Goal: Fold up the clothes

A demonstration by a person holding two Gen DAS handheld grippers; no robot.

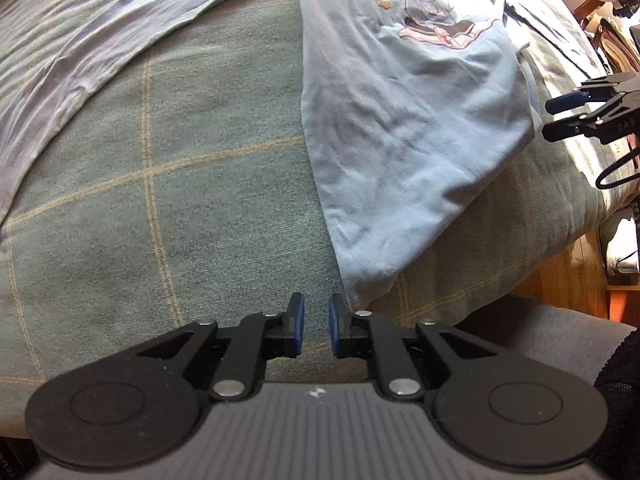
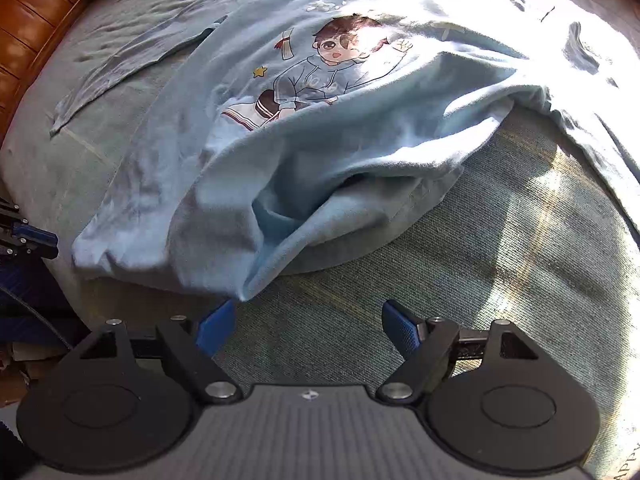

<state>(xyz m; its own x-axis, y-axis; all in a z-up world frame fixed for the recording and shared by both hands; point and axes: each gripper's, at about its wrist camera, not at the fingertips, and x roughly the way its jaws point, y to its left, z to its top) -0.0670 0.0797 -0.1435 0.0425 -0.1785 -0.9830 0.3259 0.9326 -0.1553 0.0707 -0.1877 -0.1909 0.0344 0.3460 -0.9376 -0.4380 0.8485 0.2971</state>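
The light-blue cartoon-print shirt (image 2: pixel 320 120) lies spread on the bed (image 2: pixel 460 280), hem bunched. Right gripper (image 2: pixel 308 328) spread, left gripper (image 1: pixel 316 328) nearly closed, seemingly empty; next, grasp the hem corners.

Location: a home bedroom, indicated by a bed with a green plaid cover (image 1: pixel 192 160), a brown padded headboard (image 2: pixel 32 12), a wooden floor (image 1: pixel 568 272), and a cartoon-print shirt (image 2: pixel 320 128) laid out.
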